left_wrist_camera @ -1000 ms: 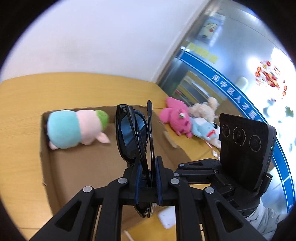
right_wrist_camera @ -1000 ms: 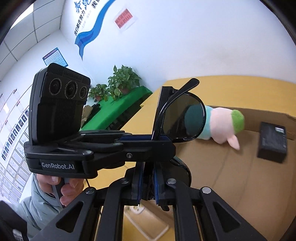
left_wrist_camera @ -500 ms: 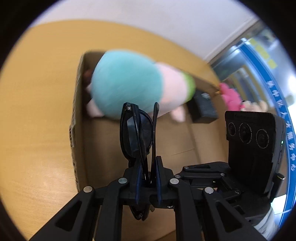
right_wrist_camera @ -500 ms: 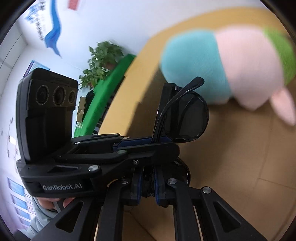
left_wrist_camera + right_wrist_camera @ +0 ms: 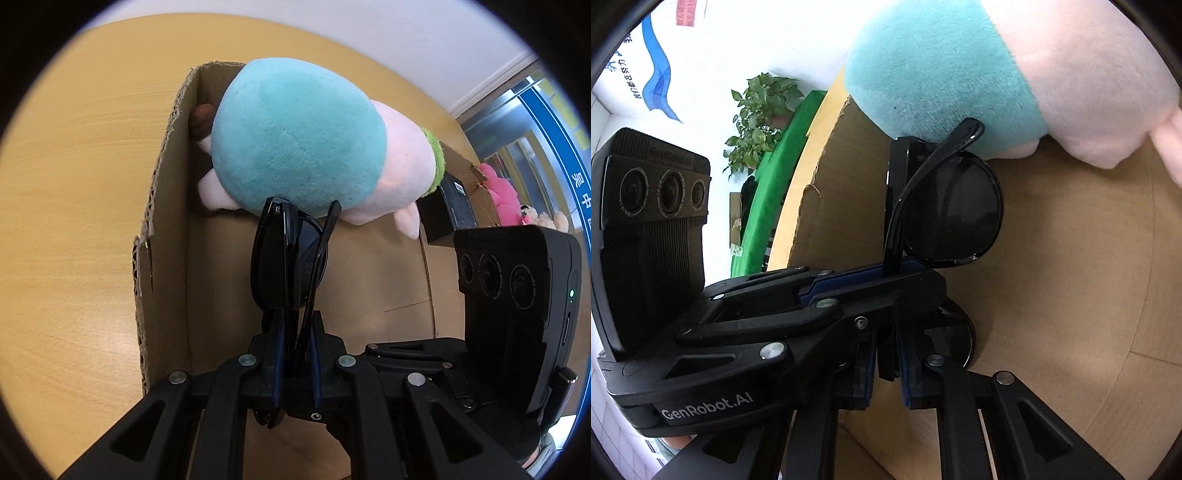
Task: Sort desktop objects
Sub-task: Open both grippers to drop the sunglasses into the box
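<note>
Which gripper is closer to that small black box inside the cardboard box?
Right. The right gripper sits on the side toward the small black box; the left gripper, also clamping the sunglasses, is farther over.

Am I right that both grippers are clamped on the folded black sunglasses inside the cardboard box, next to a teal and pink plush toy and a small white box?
Nearly: the small box beside the plush toy is black, not white, as the left wrist view shows. The rest stands: left gripper and right gripper clamp the sunglasses inside the cardboard box.
</note>
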Demonstrator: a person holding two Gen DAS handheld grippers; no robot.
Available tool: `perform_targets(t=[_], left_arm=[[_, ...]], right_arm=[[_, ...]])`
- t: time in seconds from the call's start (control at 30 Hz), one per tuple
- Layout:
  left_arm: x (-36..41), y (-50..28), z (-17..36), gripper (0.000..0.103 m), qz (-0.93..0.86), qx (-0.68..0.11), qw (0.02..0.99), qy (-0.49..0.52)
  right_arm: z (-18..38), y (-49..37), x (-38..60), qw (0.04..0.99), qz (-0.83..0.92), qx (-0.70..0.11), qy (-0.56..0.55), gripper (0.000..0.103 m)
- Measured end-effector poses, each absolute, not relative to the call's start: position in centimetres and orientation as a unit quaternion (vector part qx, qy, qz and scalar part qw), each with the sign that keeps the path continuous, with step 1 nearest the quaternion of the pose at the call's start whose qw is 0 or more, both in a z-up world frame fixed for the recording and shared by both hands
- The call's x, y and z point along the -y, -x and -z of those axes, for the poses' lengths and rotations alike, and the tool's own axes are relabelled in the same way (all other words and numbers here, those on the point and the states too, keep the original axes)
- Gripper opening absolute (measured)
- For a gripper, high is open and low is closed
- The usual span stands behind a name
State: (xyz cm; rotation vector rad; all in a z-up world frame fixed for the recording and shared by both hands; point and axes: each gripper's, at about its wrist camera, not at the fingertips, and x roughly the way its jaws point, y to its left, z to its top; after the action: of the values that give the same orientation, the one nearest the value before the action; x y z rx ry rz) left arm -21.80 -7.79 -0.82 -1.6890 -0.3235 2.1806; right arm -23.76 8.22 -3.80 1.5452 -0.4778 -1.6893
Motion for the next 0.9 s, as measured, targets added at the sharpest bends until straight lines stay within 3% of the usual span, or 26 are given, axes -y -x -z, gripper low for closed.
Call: perform_targets(t=[0.37, 0.43, 0.6, 0.9], left_arm=[[7.8, 20.4, 0.8, 0.011, -0.77, 0.089, 0.145, 0.615], [7.9, 20.2, 0.6, 0.012, -0.772, 0.085, 0.141, 0.615], [8.8, 19.5, -0.3, 0.015, -0.779, 0.076, 0.134, 0.608], [9.6, 12.8, -7.3, 0.035, -0.857, 0.052, 0.142, 0.493]], right_arm=[[4.4, 22.5, -6.9, 0.391, 0.65, 0.163, -0.63, 0.014], [4.5, 22.4, -6.9, 0.378, 0.657, 0.154, -0.633, 0.034], [3.5, 21.5, -7.1, 0.367, 0.675, 0.137, -0.626, 0.071], [-5.1, 16.0, -11.8, 0.358, 0.778, 0.091, -0.507, 0.084]])
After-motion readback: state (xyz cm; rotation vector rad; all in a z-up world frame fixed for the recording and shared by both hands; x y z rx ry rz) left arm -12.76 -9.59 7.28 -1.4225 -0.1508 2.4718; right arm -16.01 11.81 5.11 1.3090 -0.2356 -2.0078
